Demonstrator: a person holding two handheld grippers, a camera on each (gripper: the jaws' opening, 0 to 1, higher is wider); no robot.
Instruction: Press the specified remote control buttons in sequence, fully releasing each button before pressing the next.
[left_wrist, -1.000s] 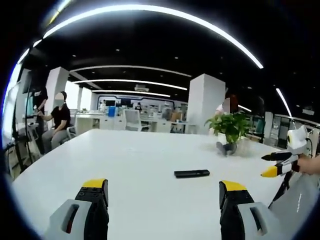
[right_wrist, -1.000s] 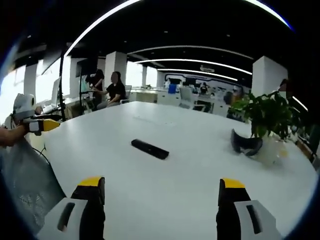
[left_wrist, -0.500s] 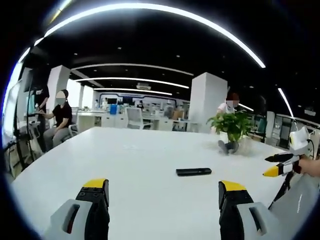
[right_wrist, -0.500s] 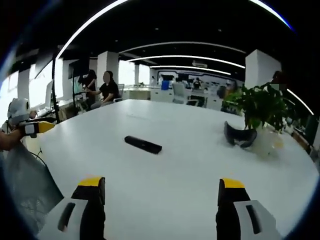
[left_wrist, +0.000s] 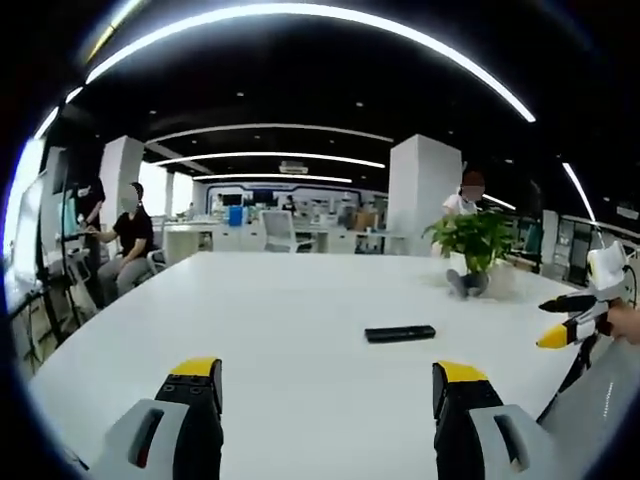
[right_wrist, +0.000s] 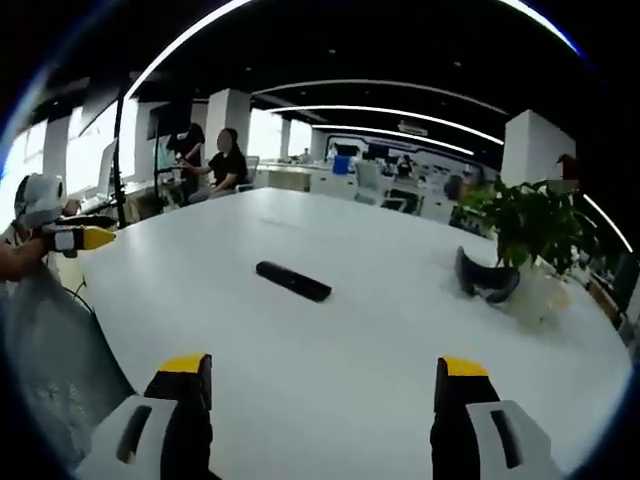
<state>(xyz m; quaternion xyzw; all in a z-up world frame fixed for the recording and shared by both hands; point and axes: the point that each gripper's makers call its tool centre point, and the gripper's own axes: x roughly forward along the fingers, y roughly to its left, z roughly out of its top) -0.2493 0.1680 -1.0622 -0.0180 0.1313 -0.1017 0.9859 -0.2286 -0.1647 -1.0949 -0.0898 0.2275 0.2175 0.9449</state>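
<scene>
A slim black remote control (left_wrist: 400, 333) lies flat on the white table (left_wrist: 280, 310), well ahead of my left gripper (left_wrist: 325, 385), whose jaws stand wide apart with nothing between them. In the right gripper view the same remote control (right_wrist: 293, 281) lies ahead and to the left of my right gripper (right_wrist: 320, 380), also open and holding nothing. The right gripper (left_wrist: 570, 320) shows at the right edge of the left gripper view, and the left gripper (right_wrist: 70, 237) at the left edge of the right gripper view. Both are far from the remote.
A potted green plant (right_wrist: 535, 230) stands at the table's far right with a dark curved object (right_wrist: 485, 280) at its foot. People (left_wrist: 125, 245) sit at desks beyond the table's left side. White pillars (left_wrist: 425, 195) and office desks fill the background.
Both views have shifted slightly with the hands. The remote lies where it was. Both grippers stay open.
</scene>
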